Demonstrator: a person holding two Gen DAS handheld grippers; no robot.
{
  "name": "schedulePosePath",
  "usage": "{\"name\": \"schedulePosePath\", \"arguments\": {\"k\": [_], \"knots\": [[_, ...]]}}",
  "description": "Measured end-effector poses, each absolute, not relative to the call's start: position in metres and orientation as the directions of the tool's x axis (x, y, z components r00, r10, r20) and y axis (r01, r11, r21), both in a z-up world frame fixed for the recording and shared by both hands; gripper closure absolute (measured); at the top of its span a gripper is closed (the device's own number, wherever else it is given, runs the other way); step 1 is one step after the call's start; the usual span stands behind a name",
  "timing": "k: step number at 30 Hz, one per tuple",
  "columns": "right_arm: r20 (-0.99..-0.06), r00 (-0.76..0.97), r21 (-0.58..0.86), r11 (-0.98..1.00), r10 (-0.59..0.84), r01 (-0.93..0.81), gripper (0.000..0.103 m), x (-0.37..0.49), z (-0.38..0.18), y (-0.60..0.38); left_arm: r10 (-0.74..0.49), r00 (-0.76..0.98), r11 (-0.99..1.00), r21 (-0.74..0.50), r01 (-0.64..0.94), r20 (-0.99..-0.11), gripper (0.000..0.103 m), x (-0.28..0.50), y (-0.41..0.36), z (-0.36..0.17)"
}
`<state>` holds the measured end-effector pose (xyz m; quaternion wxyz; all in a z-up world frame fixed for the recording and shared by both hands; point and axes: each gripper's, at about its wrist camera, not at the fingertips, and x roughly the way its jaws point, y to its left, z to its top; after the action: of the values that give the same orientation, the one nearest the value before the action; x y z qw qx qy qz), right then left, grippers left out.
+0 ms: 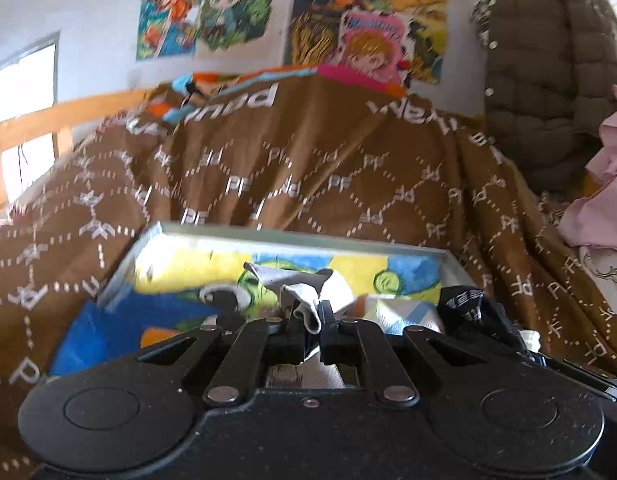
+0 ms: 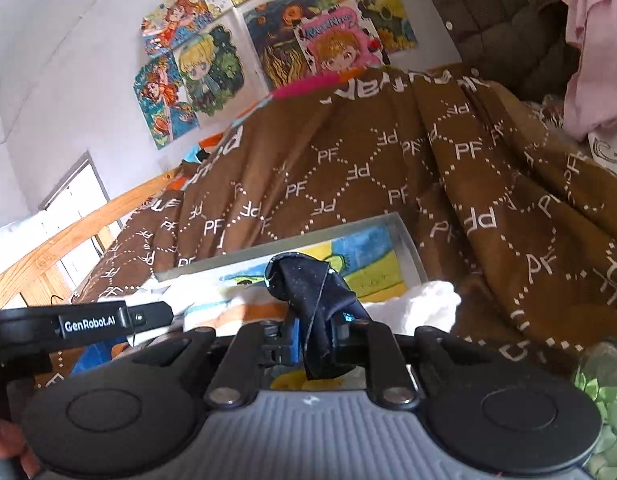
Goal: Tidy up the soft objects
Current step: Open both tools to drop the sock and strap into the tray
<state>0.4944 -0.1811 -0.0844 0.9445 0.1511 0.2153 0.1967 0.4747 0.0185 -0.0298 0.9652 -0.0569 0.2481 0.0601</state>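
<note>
Item: your left gripper [image 1: 312, 320] pinches grey sock [image 1: 308, 292]; right gripper [image 2: 314, 340] pinches dark cloth [image 2: 316, 296]. Tray [image 1: 292, 236] lies directly beyond both.

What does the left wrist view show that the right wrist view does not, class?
Only the left wrist view shows the left gripper clamped on a light grey cloth.

Only the right wrist view shows the right gripper with a dark navy speckled cloth between its fingers, a white fluffy cloth and green leaves.

Both show the shallow grey box with a colourful painted bottom, the brown patterned blanket and the cartoon posters.
</note>
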Motion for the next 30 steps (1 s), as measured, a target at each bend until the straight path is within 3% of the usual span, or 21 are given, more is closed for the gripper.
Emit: {"name": "schedulePosePath", "arguments": {"k": [4,12,15,19,22,30], "knots": [[-0.360,0.825,0.370,0.879,0.435,-0.301,0.077,0.494,-0.084,-0.181,0.093,0.860,0.981,-0.103,-0.166,-0.502,0.091,0.473,0.020,-0.035],[-0.373,0.828,0.332,0.893,0.419,-0.302,0.048,0.490,-0.077,-0.179,0.099,0.855,0.971,-0.139,-0.195,-0.509,0.078,0.468,0.026,-0.032],[-0.376,0.827,0.324,0.895,0.418,-0.305,0.038,0.486,-0.073,-0.179,0.097,0.859,0.966,-0.162,-0.203,-0.503,0.067,0.462,0.030,-0.029],[-0.373,0.831,0.310,0.899,0.414,-0.309,0.027,0.478,-0.065,-0.180,0.098,0.871,0.961,-0.181,-0.208,-0.481,0.042,0.451,0.033,-0.022],[-0.370,0.833,0.300,0.902,0.411,-0.312,0.020,0.470,-0.057,-0.182,0.114,0.869,0.950,-0.203,-0.237,-0.481,0.029,0.443,0.034,-0.015],[-0.335,0.855,0.294,0.906,0.395,-0.304,0.003,0.433,-0.024,-0.202,0.151,0.880,0.939,-0.214,-0.270,-0.449,0.010,0.410,0.030,0.012]]}}
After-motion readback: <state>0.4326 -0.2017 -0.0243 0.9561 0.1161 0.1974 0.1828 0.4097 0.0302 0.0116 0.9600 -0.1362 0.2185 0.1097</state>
